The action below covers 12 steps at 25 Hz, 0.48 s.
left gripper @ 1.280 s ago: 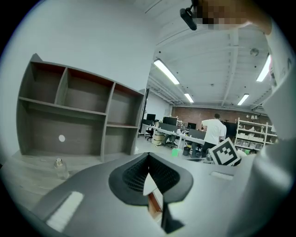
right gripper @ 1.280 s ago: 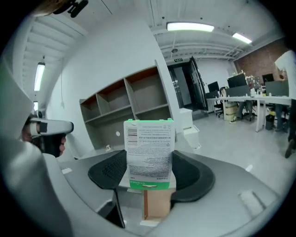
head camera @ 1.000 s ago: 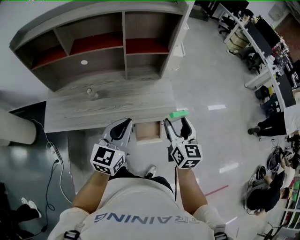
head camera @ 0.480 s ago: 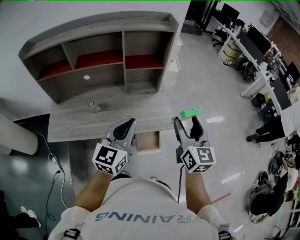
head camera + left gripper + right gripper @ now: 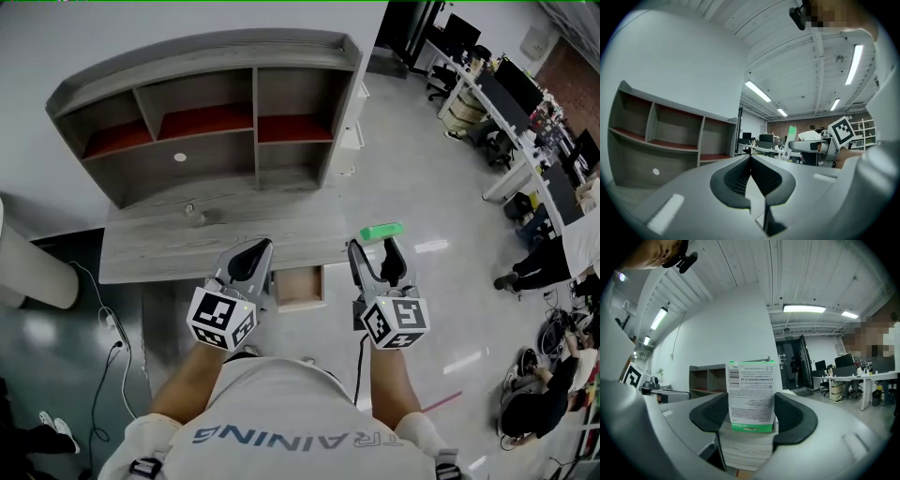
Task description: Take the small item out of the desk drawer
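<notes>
1. Small box (image 5: 382,231), green and white, is the item the task is about, though the grey desk (image 5: 187,246) with its shelf unit (image 5: 216,103) is the largest thing in the scene. The person stands at its front edge, probably having straightened up to bring the box clear.
2. The drawer (image 5: 300,286) hangs open below the desk's front edge, between the two grippers. Its wooden bottom looks bare. It has not been pushed shut since a second ago.
3. The right gripper (image 5: 373,246) pinches the box by its sides and points level. The box stands upright and is out of the drawer, in the air by the desk's right front corner. Against the earlier frame it sits further right of the drawer and clear of it, and the grip looks the same.
4. The left gripper (image 5: 255,251) has its jaws pressed together on nothing. It hovers just left of the drawer, likely placed to close it.
</notes>
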Available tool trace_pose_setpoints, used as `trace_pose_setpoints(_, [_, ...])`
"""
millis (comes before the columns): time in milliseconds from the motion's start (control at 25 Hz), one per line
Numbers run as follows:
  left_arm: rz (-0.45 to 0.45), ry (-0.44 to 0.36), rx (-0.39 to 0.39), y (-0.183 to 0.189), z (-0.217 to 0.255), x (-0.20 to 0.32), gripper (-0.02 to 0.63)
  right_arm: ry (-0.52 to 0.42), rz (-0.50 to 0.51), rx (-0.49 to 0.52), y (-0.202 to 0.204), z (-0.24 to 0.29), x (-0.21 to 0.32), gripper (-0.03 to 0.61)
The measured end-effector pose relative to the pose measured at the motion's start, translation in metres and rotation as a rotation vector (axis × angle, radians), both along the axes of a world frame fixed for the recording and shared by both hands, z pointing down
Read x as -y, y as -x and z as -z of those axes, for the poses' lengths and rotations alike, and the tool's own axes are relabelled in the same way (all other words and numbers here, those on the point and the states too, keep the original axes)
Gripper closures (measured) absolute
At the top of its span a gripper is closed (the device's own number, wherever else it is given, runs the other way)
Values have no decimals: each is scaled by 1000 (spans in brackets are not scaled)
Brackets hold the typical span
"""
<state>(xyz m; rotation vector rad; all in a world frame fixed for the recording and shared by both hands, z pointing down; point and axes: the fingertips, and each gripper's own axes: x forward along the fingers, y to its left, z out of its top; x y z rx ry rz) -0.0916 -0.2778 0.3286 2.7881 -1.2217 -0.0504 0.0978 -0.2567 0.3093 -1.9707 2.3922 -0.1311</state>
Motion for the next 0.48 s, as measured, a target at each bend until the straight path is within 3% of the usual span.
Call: trace_pose_setpoints(480, [15, 10, -10, 10, -1, -7, 612, 16, 25, -15, 15, -3, -3, 258])
